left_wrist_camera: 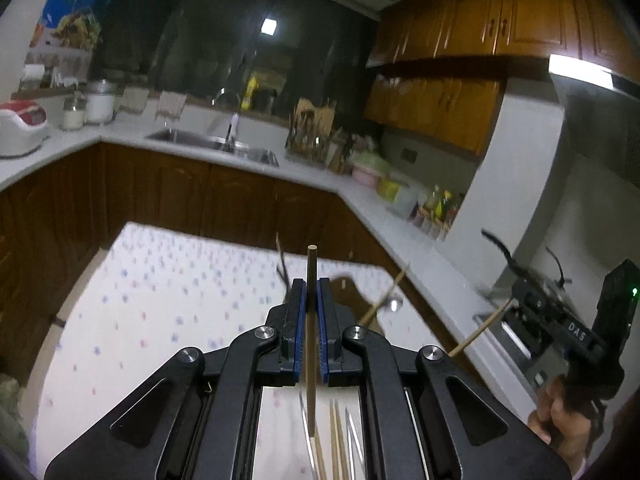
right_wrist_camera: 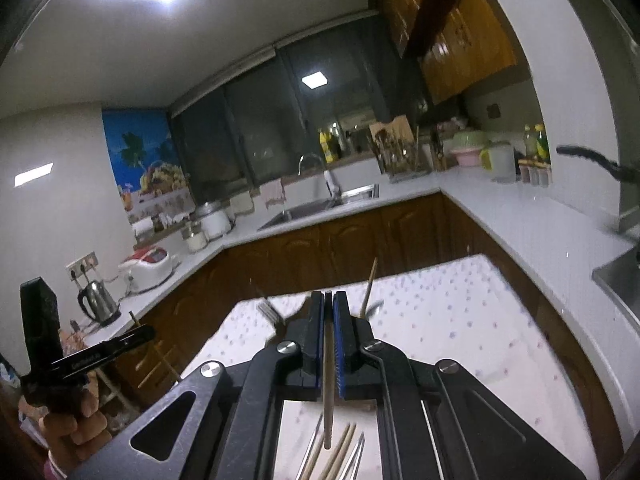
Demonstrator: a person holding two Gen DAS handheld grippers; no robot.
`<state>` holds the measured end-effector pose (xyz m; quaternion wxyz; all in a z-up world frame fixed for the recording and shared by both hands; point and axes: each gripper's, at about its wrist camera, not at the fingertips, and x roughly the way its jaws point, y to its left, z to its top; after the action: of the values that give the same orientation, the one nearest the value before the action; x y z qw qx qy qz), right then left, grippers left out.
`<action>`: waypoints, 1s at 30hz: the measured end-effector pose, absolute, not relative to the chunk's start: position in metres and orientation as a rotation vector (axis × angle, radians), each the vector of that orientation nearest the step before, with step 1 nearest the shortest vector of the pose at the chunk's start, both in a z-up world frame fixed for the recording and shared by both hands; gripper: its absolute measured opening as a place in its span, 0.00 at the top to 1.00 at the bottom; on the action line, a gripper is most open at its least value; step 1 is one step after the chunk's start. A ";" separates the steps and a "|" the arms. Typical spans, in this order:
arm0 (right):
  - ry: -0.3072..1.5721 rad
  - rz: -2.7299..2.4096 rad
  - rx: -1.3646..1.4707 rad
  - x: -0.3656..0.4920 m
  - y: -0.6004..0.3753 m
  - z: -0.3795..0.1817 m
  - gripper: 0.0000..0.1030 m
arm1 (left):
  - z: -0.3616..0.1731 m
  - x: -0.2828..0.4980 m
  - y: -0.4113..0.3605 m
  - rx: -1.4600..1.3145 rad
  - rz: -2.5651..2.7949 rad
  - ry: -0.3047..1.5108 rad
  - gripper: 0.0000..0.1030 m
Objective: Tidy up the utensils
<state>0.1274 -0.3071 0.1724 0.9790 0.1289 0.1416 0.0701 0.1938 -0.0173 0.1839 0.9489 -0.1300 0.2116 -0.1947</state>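
My left gripper [left_wrist_camera: 311, 286] is shut on a wooden chopstick [left_wrist_camera: 311, 264] that stands upright between its blue pads, raised above the dotted tablecloth [left_wrist_camera: 160, 300]. My right gripper [right_wrist_camera: 328, 298] is shut on a thin grey metal chopstick [right_wrist_camera: 329, 384], also upright. Below each gripper, more wooden and metal chopsticks [right_wrist_camera: 340, 452] lie on the cloth; they also show in the left wrist view [left_wrist_camera: 336, 440]. The right gripper's body [left_wrist_camera: 560, 320] shows at the right of the left wrist view, and the left gripper's body [right_wrist_camera: 80, 360] at the left of the right wrist view.
A white kitchen counter [left_wrist_camera: 320, 172] with a sink [left_wrist_camera: 216, 144], a utensil rack [left_wrist_camera: 316, 132], bowls and bottles wraps around behind the table. A rice cooker [right_wrist_camera: 148, 268] and a kettle [right_wrist_camera: 98, 300] stand on the left counter. Brown cabinets run below and above.
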 end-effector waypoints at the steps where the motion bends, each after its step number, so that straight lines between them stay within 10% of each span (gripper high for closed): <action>1: 0.271 0.138 0.261 0.131 -0.308 0.178 0.96 | 0.189 0.197 -0.017 -0.267 -0.395 0.414 0.96; 12: 0.164 0.086 0.272 0.181 -0.318 0.211 0.96 | 0.222 0.254 -0.026 -0.302 -0.367 0.279 0.96; 30: 0.328 0.047 0.264 0.241 -0.309 0.128 0.96 | 0.113 0.312 -0.058 -0.285 -0.300 0.451 0.95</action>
<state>0.2414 -0.3090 0.1275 0.9777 0.1308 0.1629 0.0232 0.3123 -0.0575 0.1125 0.9535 -0.1404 0.2220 -0.1475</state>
